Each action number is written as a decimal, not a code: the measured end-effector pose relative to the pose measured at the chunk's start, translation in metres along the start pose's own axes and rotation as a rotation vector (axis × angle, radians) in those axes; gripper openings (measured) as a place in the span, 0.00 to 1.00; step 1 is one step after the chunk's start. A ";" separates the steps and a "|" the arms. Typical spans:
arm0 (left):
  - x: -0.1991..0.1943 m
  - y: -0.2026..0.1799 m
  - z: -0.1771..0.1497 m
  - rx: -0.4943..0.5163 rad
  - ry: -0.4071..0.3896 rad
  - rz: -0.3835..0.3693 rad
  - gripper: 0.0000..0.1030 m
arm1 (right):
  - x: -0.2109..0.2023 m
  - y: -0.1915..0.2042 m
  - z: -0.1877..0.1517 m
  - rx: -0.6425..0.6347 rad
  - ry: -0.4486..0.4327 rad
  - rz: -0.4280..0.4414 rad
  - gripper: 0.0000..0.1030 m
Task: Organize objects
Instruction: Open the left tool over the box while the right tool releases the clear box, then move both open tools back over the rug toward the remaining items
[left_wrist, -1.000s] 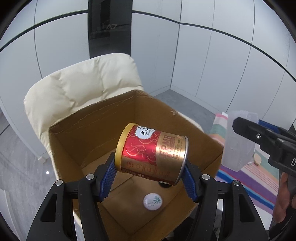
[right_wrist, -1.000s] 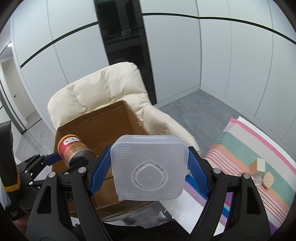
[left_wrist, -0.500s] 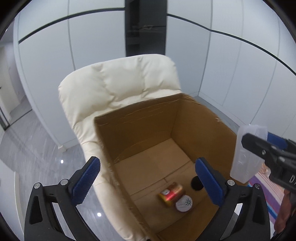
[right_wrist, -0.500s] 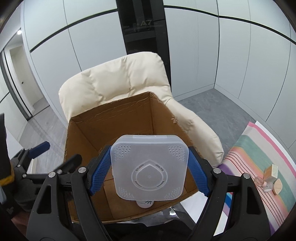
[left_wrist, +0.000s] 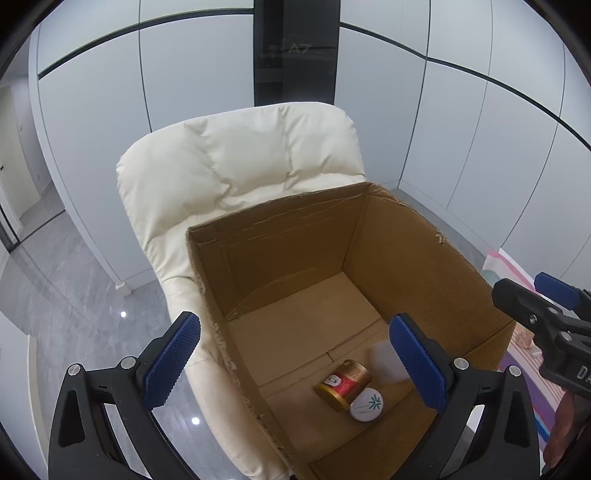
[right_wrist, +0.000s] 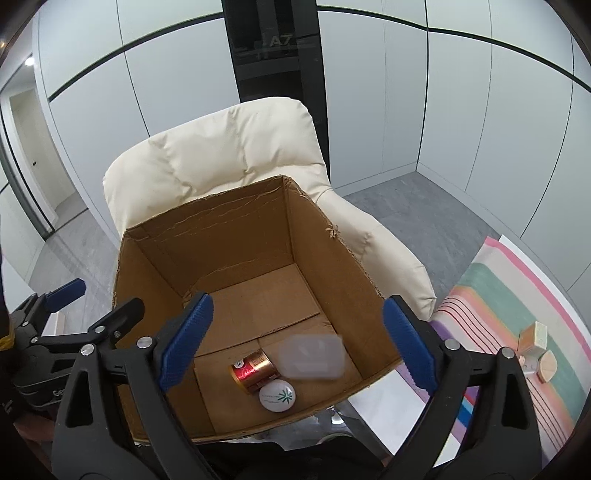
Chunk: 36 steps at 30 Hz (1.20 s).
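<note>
both grippers hang over the open brown cardboard box (right_wrist: 325, 251) on the cream padded chair (right_wrist: 221, 155). the left gripper (left_wrist: 295, 363) has its jaws spread wide, nothing between them. the right gripper (right_wrist: 297, 341) has just been opening its jaws, nothing pinched; the blurred translucent white square plastic box (right_wrist: 310, 356) is inside the carton, beside the red and gold tin can (right_wrist: 255, 374) lying on its side and the round white lid (right_wrist: 277, 396).

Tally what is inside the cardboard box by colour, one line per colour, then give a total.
Inside the open brown cardboard box:
Red and gold: 1, the red-and-gold metal can lying on its side
White: 1, the round white lid with a green logo
Translucent white: 1, the blurred square translucent plastic container
Total: 3
</note>
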<state>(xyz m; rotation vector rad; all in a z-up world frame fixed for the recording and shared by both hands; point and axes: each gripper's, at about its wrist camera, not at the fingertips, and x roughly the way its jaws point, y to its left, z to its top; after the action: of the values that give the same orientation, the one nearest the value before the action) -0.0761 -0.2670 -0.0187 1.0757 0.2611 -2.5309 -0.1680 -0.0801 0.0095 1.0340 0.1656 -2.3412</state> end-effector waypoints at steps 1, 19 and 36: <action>0.000 -0.002 0.000 0.001 -0.001 -0.003 1.00 | -0.001 -0.002 -0.001 -0.001 0.000 0.001 0.92; 0.007 -0.047 0.007 0.034 0.001 -0.017 1.00 | -0.017 -0.060 -0.012 0.063 0.017 -0.074 0.92; 0.010 -0.122 0.008 0.117 0.005 -0.105 1.00 | -0.049 -0.127 -0.033 0.151 -0.001 -0.170 0.92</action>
<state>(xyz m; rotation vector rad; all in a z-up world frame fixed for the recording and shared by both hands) -0.1375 -0.1612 -0.0171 1.1402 0.1771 -2.6658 -0.1901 0.0583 0.0075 1.1300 0.0795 -2.5399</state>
